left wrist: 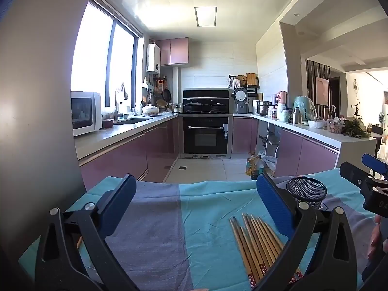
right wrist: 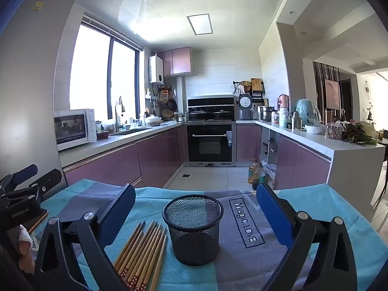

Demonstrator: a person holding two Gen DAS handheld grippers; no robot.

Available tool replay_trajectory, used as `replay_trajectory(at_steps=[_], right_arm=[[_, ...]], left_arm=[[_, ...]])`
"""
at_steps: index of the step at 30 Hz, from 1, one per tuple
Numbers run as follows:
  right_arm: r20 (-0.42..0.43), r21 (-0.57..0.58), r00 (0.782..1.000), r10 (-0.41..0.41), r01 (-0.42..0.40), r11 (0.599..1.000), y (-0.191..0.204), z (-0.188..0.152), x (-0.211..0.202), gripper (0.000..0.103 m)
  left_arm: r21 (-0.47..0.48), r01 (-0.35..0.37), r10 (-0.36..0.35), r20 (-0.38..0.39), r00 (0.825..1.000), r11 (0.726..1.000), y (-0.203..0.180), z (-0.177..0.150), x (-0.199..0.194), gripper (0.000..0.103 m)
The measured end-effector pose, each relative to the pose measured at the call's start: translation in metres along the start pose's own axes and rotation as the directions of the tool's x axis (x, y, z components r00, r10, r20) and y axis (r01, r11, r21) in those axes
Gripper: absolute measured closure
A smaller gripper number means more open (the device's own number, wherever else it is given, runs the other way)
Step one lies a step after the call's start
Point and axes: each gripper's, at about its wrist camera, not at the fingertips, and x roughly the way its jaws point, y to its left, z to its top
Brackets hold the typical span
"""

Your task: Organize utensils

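Several wooden chopsticks (right wrist: 143, 252) lie side by side on the blue and grey cloth (right wrist: 303, 206), just left of an upright, empty black mesh cup (right wrist: 193, 228). My right gripper (right wrist: 195, 208) is open, its blue fingers wide on either side of the cup and above the cloth. My left gripper (left wrist: 194, 201) is open too, with nothing between its fingers. In the left wrist view the chopsticks (left wrist: 257, 245) lie by its right finger, and the mesh cup (left wrist: 306, 190) shows partly behind that finger. The other gripper's body shows at each view's edge.
The cloth covers a table whose far edge faces a kitchen floor. Oil bottles (right wrist: 255, 173) stand on the floor by the right counter (right wrist: 339, 145). A tall grey fridge side (left wrist: 36, 97) rises close on the left. A person's fingers (right wrist: 25, 254) show at lower left.
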Motion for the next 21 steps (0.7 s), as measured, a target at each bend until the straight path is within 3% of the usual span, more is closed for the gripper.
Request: replay_trajectory(at_steps=[21], right_arm=[[0.002,-0.012,1.0,-0.005,0.005,1.0,-0.0029,0.0008,-0.0027,0.006]], left_arm=[[0.004,0.005,-0.005,0.014,1.0,1.0,0.0001,0.0021,0.0007,0.005]])
